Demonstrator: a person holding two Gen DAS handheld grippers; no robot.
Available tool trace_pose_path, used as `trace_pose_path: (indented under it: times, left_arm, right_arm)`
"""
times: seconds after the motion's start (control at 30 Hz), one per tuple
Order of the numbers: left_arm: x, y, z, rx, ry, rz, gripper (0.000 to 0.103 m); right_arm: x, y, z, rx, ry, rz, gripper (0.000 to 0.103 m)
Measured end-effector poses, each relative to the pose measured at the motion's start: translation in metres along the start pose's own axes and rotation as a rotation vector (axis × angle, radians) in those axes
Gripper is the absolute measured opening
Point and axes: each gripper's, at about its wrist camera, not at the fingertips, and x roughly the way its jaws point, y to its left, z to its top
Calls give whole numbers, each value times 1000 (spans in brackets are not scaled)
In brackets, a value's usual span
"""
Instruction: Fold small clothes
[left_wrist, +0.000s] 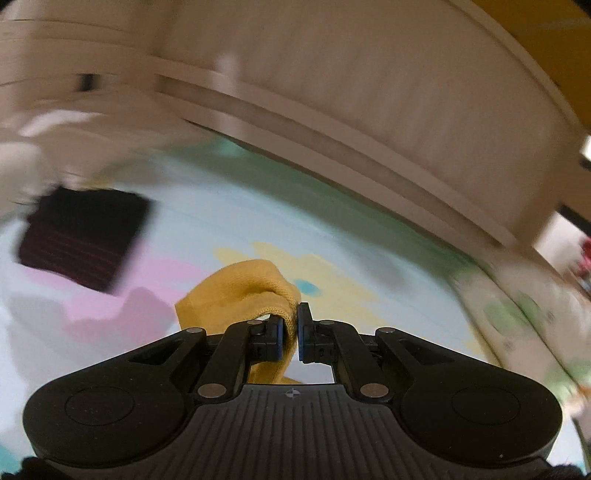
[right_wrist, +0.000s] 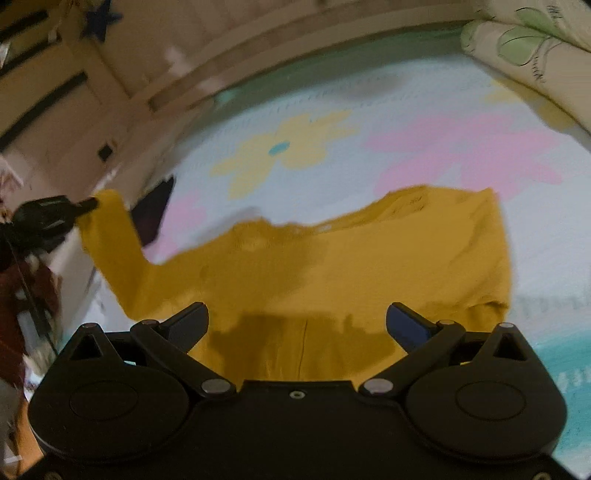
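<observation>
Lighting is soft and warm throughout, with no single source visible and no glare recorded. Both views are bent by fisheye distortion; straight lines are curved toward the frame edges. Heavy motion blur is noted in the left wrist view: the headboard (left_wrist: 369, 92) and the dark folded cloth (left_wrist: 85, 240) are smeared, while the left gripper (left_wrist: 291, 332) is rendered sharp. In the right wrist view the yellow garment (right_wrist: 332, 266) is softened, and a blurred shadow is cast on its near part, between the fingers of the right gripper (right_wrist: 297, 325). The bedsheet (right_wrist: 369, 110) pattern is moderately blurred.
</observation>
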Motion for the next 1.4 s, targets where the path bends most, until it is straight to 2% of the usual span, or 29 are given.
trace_pose_path:
  times: [0.17, 0.37, 0.43, 0.5, 0.57, 0.63, 0.7, 0.8, 0.97, 1.03, 1.17, 1.27, 1.37, 1.4]
  left_arm:
    - [39, -85, -51, 91, 110, -73, 6]
    - [92, -151, -116, 216, 247, -84, 9]
    - [101, -163, -135, 240, 291, -116, 17]
    - [109, -171, -147, 252, 350, -157, 53]
    - [107, -175, -153, 272, 370, -195, 61]
    - [97, -178, -153, 314, 360, -215, 62]
    - [85, -170, -146, 335, 355, -230, 69]
    - [70, -150, -127, 337, 328, -217, 71]
    - [51, -97, -97, 370, 304, -70, 74]
    - [49, -70, -89, 350, 303, -8, 74]
    - [61, -12, -85, 229, 352, 98, 74]
    - [74, 20, -86, 166, 411, 139, 74]
    - [85, 37, -93, 162, 478, 153, 74]
    - [85, 38, -95, 189, 464, 156, 74]
  right_arm:
    - [-25, -18, 8, 24, -75, -29, 103]
    - [-47, -46, 19, 103, -141, -40, 103]
    - [-54, -53, 22, 125, -163, -41, 103]
    - [-58, -56, 24, 143, -184, -45, 103]
    - [-61, -61, 25, 159, -200, -44, 103]
    - [-62, -65, 26, 172, -206, -44, 103]
    - [-60, -68, 27, 178, -204, -52, 103]
    - [-53, -74, 27, 178, -192, -76, 103]
    - [-33, -85, 24, 185, -163, -99, 103]
    - [-23, -86, 23, 183, -140, -97, 103]
    - [1, -75, 21, 175, -100, -88, 103]
    - [26, -50, 20, 67, -60, -127, 103]
    - [56, -27, 18, -30, -8, -147, 103]
    - [65, -22, 16, -59, 6, -155, 103]
